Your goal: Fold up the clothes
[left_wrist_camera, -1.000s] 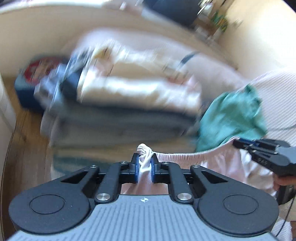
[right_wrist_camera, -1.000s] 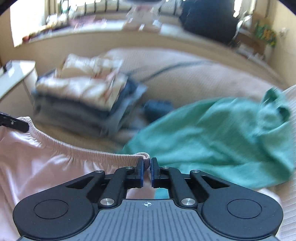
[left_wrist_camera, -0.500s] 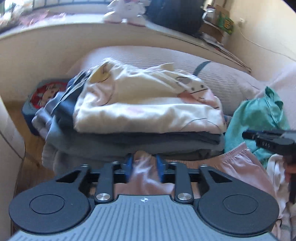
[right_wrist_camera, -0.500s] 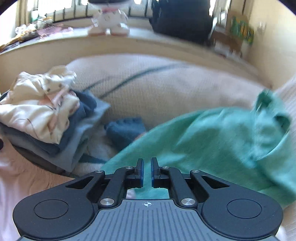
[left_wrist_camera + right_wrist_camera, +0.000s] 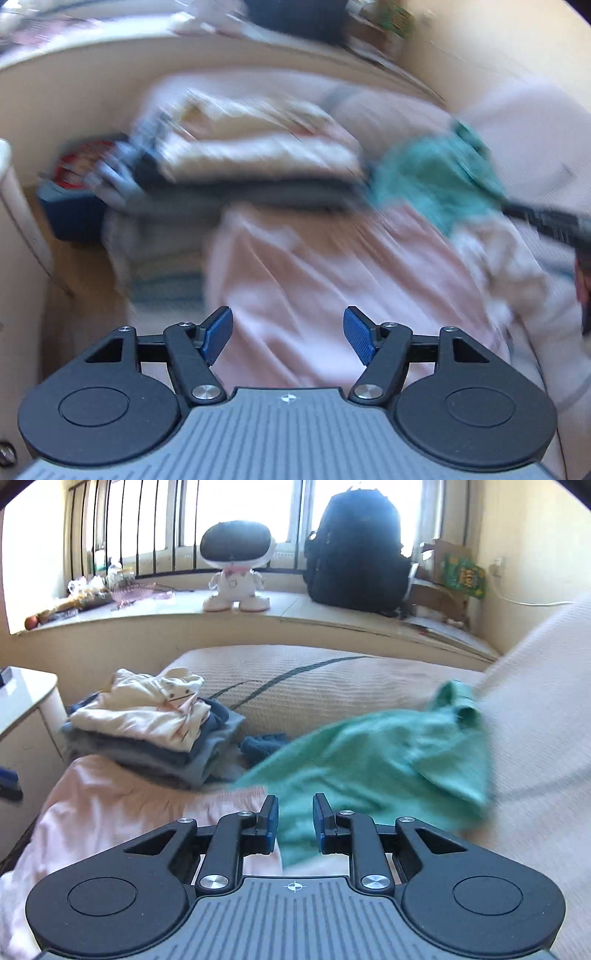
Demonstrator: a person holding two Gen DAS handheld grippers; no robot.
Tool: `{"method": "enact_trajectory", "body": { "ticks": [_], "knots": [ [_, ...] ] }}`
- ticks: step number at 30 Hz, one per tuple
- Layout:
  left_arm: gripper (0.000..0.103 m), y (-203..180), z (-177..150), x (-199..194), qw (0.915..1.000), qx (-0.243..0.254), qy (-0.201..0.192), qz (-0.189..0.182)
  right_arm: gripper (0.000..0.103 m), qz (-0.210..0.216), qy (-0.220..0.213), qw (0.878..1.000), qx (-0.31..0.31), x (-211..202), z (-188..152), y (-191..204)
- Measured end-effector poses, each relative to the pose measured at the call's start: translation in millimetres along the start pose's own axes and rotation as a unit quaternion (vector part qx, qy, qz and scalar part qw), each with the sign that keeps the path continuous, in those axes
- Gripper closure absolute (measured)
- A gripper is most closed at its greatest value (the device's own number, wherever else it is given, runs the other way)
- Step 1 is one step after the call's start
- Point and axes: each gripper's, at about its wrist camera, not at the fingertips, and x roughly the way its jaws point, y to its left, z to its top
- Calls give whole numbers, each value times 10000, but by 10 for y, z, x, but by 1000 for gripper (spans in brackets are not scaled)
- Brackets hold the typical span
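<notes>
Pink garment (image 5: 332,266) lies spread flat on bed cover (image 5: 332,686), just in front of stack of folded clothes (image 5: 147,731); near edge touches stack base. L gripper (image 5: 288,334) hangs above pink cloth, jaws have just been opening, now spread wide, nothing between pads, cloth lies free below. R gripper (image 5: 294,823) over border of pink garment and green garment (image 5: 388,760); jaws have just been opening, now a narrow gap, nothing pinched. Green garment crumpled, right of stack, overlaps pink edge. L wrist view heavily blurred; details of stack unclear there. Windowsill behind bed: white toy robot (image 5: 236,572), black backpack (image 5: 354,554). Small blue cloth (image 5: 262,744) between stack and green garment.
</notes>
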Motion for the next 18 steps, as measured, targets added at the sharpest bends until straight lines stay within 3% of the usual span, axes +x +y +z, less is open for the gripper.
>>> {"method": "enact_trajectory", "body": {
  "ticks": [4,9,13,16,18],
  "knots": [
    [38,-217,-371,-7,9966,105,513,-643,82,7,74,9999,98,-582,-265,32],
    [34,-448,-746,114,9907,551,1099,-583,82,565,312,9979,-40,-1065,-621,337],
    [32,-442,-1012,263,9849,340,1482,-824,82,1424,684,9872,-199,-923,-988,801],
    [33,-446,-1114,350,9877,349,1467,-412,82,1774,892,9797,-293,-611,-1225,1181],
    [35,-416,-1113,362,9894,307,1384,-303,82,1757,942,9791,-412,-404,-1306,1372]
  ]
}}
